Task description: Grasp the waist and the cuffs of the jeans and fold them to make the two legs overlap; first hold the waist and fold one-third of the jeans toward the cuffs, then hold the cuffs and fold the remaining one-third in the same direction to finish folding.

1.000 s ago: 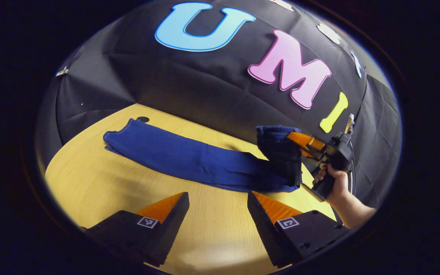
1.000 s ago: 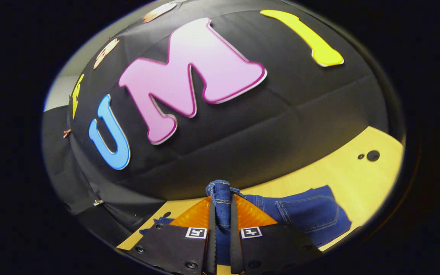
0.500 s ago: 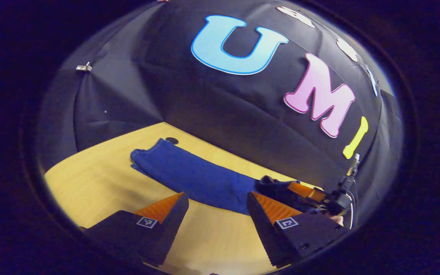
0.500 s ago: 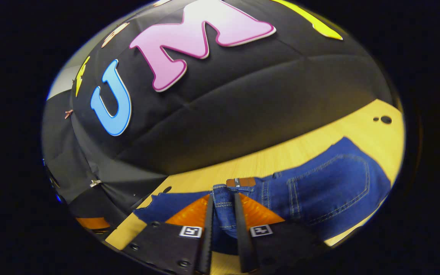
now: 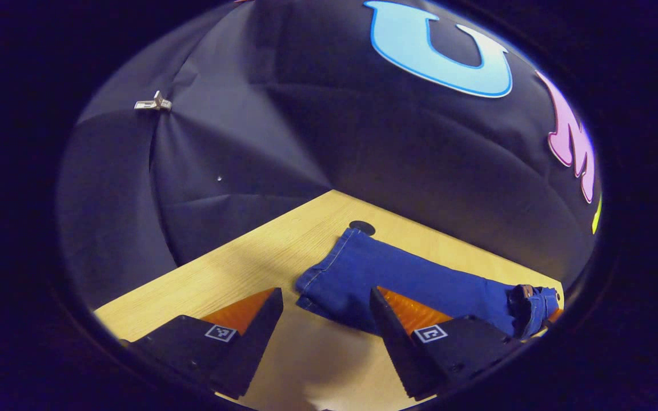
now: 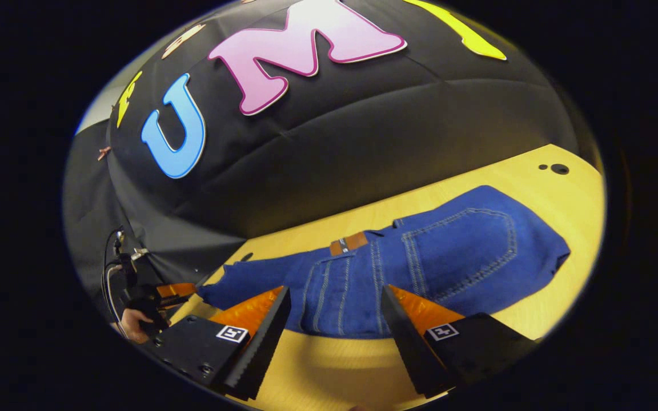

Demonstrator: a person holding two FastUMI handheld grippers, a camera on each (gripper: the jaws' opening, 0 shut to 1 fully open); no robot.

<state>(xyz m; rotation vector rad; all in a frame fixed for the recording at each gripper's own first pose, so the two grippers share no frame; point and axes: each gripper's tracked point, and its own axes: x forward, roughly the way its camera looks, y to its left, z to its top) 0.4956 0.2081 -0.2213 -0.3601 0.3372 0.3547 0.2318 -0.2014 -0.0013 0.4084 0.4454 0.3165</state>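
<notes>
since half a second ago the right claw [image 6: 329,319] has let go of the waist and now stands spread above the jeans [image 6: 420,262], which lie flat on the table [image 6: 557,200]. a brown leather patch [image 6: 349,244] sits on the waistband, its writing too small to read. the blue denim shows back-pocket stitching, the waist part folded over the legs. the left claw [image 5: 323,319] is spread too, near the cuffs [image 5: 320,274].
</notes>
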